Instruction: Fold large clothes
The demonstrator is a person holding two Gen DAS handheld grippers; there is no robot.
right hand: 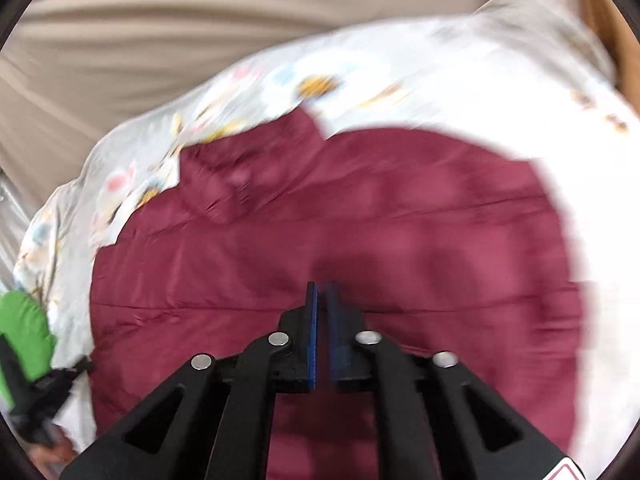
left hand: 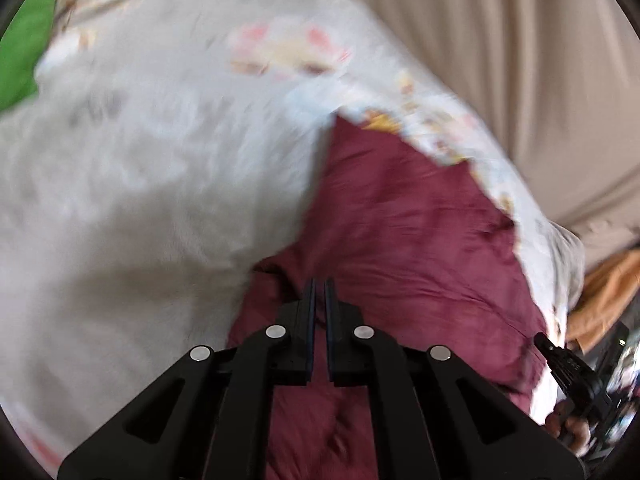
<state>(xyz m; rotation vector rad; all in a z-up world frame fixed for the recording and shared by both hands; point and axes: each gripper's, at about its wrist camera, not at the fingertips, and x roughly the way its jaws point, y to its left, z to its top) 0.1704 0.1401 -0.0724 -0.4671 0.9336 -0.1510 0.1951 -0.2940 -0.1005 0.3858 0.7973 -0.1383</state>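
A maroon quilted garment (right hand: pixel 340 216) lies spread on a white printed bed cover (right hand: pixel 440 80). It also shows in the left wrist view (left hand: pixel 400 220), beside the bed cover (left hand: pixel 140 140). My left gripper (left hand: pixel 319 286) hovers over the garment's left edge, its jaws nearly together with nothing between them. My right gripper (right hand: pixel 322 290) hovers over the middle of the garment, jaws nearly together and empty. The right gripper's body shows at the lower right of the left wrist view (left hand: pixel 572 368). Both views are blurred.
A beige curtain (right hand: pixel 160 32) hangs behind the bed and shows in the left wrist view (left hand: pixel 520 40) too. A green cloth (left hand: pixel 24 52) lies at the far left and appears again in the right wrist view (right hand: pixel 24 332). An orange fabric (left hand: pixel 608 292) sits at the right.
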